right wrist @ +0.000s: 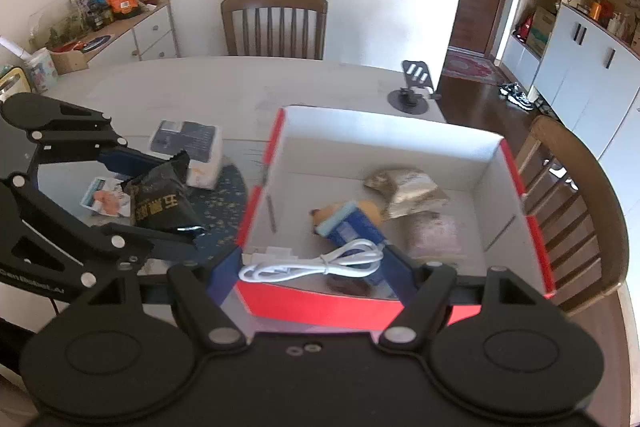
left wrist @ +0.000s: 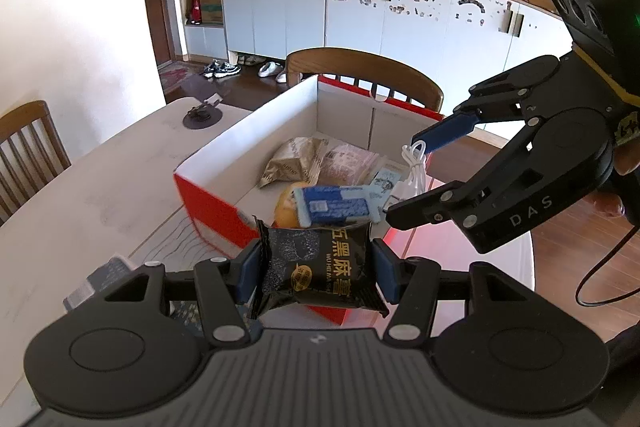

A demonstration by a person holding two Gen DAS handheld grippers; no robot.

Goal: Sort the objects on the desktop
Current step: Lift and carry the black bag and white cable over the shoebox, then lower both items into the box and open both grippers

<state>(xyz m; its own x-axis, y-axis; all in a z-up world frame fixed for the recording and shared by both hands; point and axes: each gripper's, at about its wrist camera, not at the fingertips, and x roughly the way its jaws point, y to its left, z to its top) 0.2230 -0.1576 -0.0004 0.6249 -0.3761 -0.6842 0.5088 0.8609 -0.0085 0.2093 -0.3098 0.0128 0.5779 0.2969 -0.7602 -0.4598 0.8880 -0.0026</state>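
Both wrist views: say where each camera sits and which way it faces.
Left wrist: on the left gripper, looking down over its black snack packet into the red box; right gripper shows.
Right wrist: on the right gripper, holding a white cable over the box; left gripper shows.
Shared: box, packet, cable.

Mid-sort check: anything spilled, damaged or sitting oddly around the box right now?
Nothing spilled or damaged. The left gripper holds a black snack packet, the right gripper a coiled white cable. The red-and-white box stands upright, its snacks loosely heaped. A few packets lie outside it on the table.
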